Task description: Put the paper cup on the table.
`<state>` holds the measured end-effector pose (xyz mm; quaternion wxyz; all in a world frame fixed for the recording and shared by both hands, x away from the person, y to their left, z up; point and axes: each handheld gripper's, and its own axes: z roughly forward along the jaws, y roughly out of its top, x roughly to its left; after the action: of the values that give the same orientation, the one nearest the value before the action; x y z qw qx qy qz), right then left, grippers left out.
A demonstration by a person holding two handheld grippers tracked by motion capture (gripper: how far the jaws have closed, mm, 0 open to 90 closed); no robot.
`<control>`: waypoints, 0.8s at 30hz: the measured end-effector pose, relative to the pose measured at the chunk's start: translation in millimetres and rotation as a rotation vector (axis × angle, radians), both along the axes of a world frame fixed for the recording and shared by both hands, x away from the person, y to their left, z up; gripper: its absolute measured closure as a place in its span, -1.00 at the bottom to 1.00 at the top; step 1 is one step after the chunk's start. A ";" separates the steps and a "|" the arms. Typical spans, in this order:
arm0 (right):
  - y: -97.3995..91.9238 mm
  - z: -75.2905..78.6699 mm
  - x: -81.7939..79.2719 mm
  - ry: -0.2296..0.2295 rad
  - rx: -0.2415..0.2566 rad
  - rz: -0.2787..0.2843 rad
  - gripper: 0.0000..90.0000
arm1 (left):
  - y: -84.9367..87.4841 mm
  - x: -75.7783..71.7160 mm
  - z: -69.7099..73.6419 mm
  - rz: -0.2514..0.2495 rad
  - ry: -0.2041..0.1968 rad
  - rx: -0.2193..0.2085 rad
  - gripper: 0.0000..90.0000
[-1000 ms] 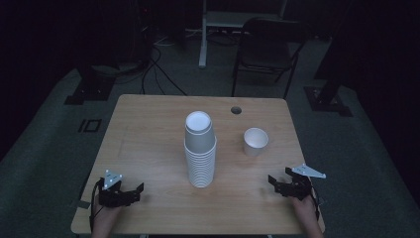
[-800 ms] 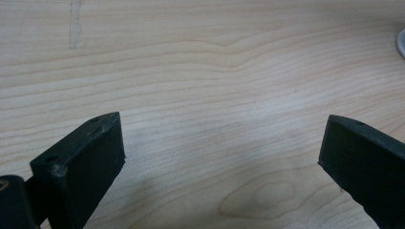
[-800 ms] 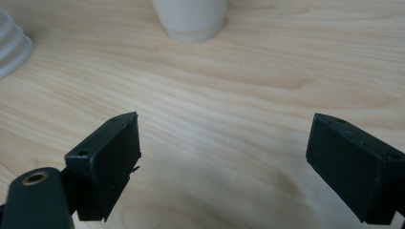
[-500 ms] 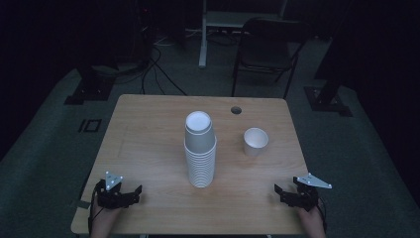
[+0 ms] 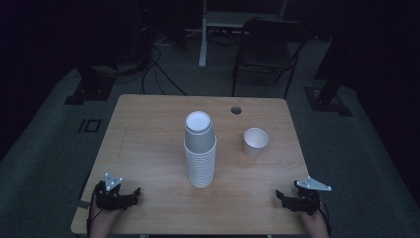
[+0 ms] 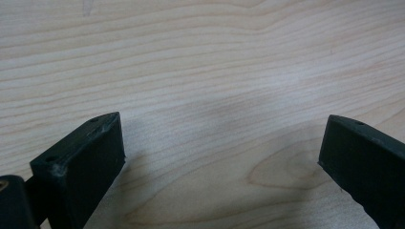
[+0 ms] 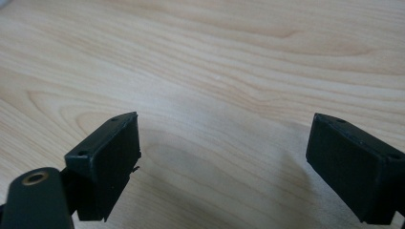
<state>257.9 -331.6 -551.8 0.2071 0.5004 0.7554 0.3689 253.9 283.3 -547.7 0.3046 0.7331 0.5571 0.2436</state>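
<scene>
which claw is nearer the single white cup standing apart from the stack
Right. The right claw sits at the near right table edge, just in front of the single cup. The left claw is at the near left corner, beyond the cup stack.

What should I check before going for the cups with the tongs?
1. Left tongs open, nothing between the jaws: ok.
2. Right tongs open, nothing between the jaws: ok.
3. Stack upright at the middle of the table: ok.
4. Single cup upright, standing apart from the stack on its right: ok.
5. Bare wood between each pair of tongs and the cups: ok.
6. Whether the top cup sits loose in the stack: cannot tell.
</scene>
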 end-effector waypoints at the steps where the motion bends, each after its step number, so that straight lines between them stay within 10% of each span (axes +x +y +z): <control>1: 0.9 -1.1 0.4 0.004 -0.011 -0.004 -0.76 | -0.3 0.1 0.0 0.001 0.000 0.000 -0.95; 24: 6.6 -2.8 4.3 0.036 -0.065 -0.006 -0.76 | 0.5 3.7 -1.6 0.036 0.038 0.006 -0.95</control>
<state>262.2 -325.0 -554.6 0.2109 0.5023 0.7690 0.3345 257.6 283.8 -549.2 0.2874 0.7285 0.5752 0.2366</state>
